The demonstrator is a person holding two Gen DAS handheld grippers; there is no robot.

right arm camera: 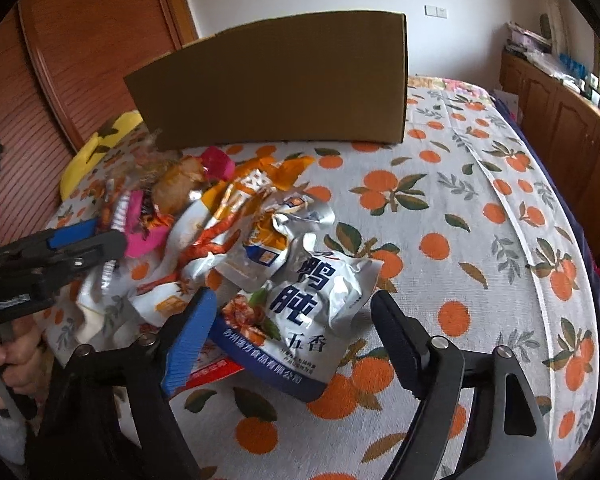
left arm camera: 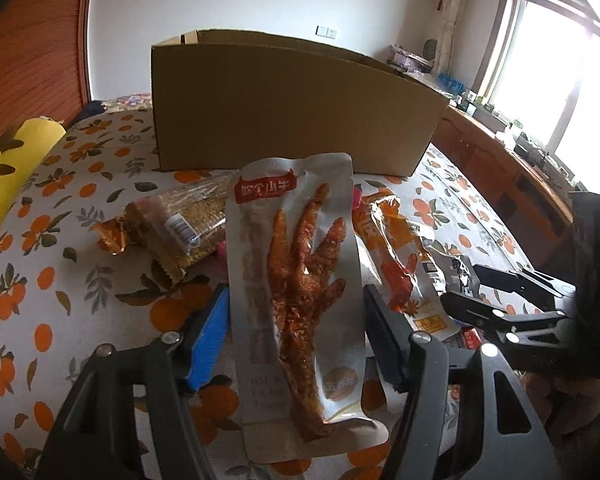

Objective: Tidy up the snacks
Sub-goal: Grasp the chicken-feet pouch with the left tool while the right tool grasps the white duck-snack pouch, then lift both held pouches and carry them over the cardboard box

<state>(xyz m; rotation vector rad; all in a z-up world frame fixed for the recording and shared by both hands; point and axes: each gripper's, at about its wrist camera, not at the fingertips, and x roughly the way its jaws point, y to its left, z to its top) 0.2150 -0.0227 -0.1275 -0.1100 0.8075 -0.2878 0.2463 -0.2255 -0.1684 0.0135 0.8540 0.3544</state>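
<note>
Daylit, blown-out window (left arm camera: pixel 555 76), fisheye-warped edges

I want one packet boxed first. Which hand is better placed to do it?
Left. The left gripper already holds the chicken-foot packet facing the cardboard box. The right gripper only straddles the silver packet on the bedspread.

Left hand-held gripper (left arm camera: pixel 296 320) clamped, right hand-held gripper (right arm camera: pixel 292 320) agape.
</note>
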